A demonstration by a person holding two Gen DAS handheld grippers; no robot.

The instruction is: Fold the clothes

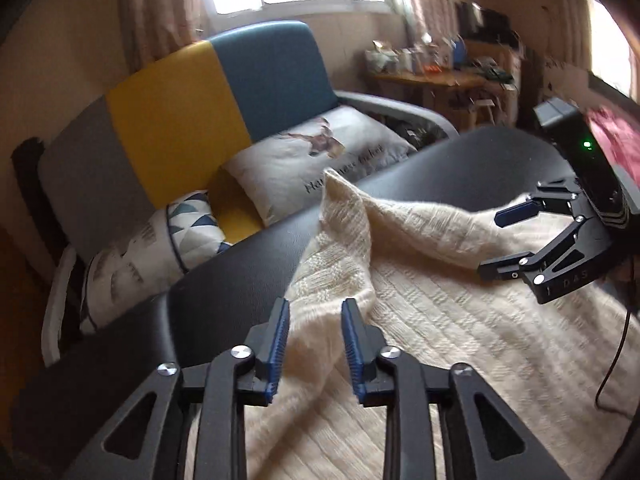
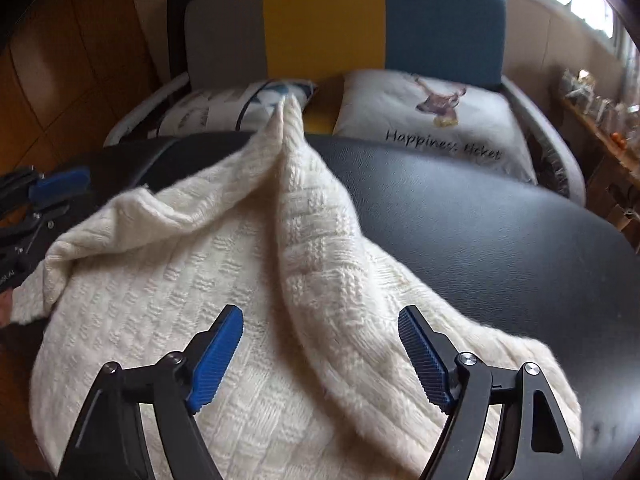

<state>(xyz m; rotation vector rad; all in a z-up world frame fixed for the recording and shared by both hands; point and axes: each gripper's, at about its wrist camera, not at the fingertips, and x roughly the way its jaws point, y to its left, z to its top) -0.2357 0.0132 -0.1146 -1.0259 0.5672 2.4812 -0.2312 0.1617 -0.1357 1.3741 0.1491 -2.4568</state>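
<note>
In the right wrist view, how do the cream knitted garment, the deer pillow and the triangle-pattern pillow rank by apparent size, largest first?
1. Cream knitted garment, by far the largest, though it lies nearest the camera.
2. Deer pillow.
3. Triangle-pattern pillow, smallest as seen; the garment and the black table partly hide it, so its true size is unsure.

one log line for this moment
task: fold clothes | cream knit sweater bunched on black table | left tool open | right tool open
</note>
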